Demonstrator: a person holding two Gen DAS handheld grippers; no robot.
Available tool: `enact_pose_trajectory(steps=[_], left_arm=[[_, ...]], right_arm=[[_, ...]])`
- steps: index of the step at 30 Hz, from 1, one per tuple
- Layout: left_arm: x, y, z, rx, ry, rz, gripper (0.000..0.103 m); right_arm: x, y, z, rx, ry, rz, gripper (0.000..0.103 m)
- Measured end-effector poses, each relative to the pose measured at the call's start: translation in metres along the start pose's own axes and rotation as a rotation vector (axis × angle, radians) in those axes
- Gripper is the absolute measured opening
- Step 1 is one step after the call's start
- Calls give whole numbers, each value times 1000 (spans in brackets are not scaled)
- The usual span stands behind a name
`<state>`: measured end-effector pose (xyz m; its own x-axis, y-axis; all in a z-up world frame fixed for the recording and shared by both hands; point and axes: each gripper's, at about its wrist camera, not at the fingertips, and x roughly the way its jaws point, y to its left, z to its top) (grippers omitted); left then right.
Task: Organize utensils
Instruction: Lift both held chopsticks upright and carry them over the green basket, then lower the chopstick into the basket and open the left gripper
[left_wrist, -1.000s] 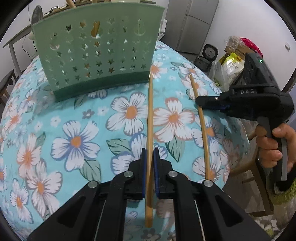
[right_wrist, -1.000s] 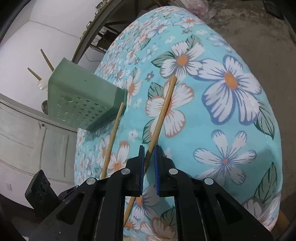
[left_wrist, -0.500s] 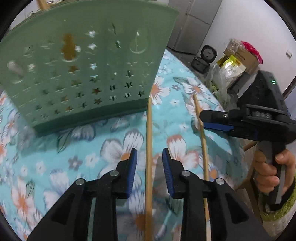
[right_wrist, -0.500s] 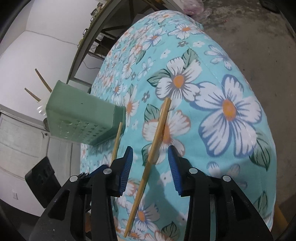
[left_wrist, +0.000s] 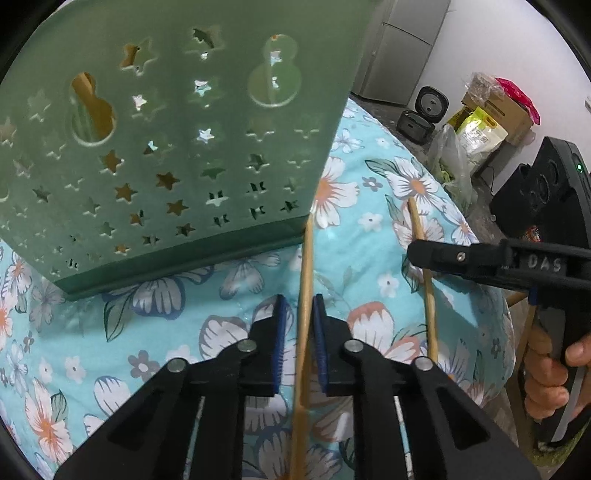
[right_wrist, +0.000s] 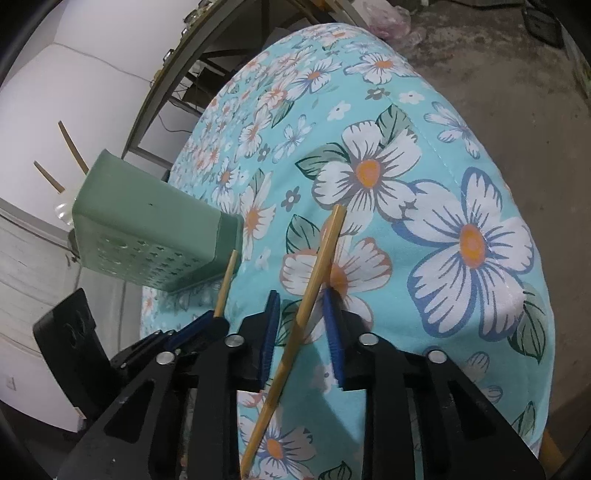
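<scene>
1. Standing at the far left of the left wrist view, a green utensil holder (left_wrist: 177, 147) with star-shaped cutouts fills the upper left, resting on a table covered by a turquoise floral tablecloth (left_wrist: 110, 350). Wooden utensils show through its holes.
2. Just right of the holder's lower corner, a wooden chopstick (left_wrist: 306, 295) lies on the cloth, running toward the camera; its far tip sits right at the holder's base.
3. The left gripper (left_wrist: 298, 332) straddles this chopstick with its blue-padded jaws parted, a narrow gap showing on each side, so it is released and grips nothing.
4. Further right, a second chopstick (left_wrist: 424, 288) lies on the cloth, roughly parallel to the first and apart from it.
5. At the far right, the right gripper (left_wrist: 417, 254) reaches over that second chopstick, held by the person's hand (left_wrist: 550, 384).
6. The right wrist view shows the right gripper (right_wrist: 301, 325) released too, jaws spread wide around the second chopstick (right_wrist: 314, 288), which slants between the pads; whether it brushes one pad cannot be told.
</scene>
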<state>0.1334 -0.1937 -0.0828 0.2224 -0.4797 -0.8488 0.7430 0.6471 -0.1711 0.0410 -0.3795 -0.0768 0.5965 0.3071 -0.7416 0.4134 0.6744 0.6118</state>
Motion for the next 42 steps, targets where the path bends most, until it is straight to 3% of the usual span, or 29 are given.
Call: enact_pose_trajectory(steps=[2, 11, 19, 23, 28, 36, 42], left_arm=[[0, -2, -1, 2, -5, 3, 7], [-18, -1, -5, -15, -34, -54, 6], [-54, 12, -9, -71, -100, -153, 6], [-62, 18, -12, -111, -88, -211, 6], [-73, 32, -20, -143, -82, -225, 6], [-127, 38, -24, -133, -208, -205, 6], [-200, 49, -18, -127, -404, -153, 6]], right_arm=[[3, -1, -2, 6, 10, 11, 10], [-19, 3, -7, -1, -32, 81, 5], [-41, 19, -7, -63, -84, 96, 5], [-46, 27, -9, -87, -96, 102, 5], [-49, 32, -10, -103, -105, 110, 5], [-58, 39, -10, -140, -132, 128, 5], [-74, 50, -11, -177, -170, 157, 5]])
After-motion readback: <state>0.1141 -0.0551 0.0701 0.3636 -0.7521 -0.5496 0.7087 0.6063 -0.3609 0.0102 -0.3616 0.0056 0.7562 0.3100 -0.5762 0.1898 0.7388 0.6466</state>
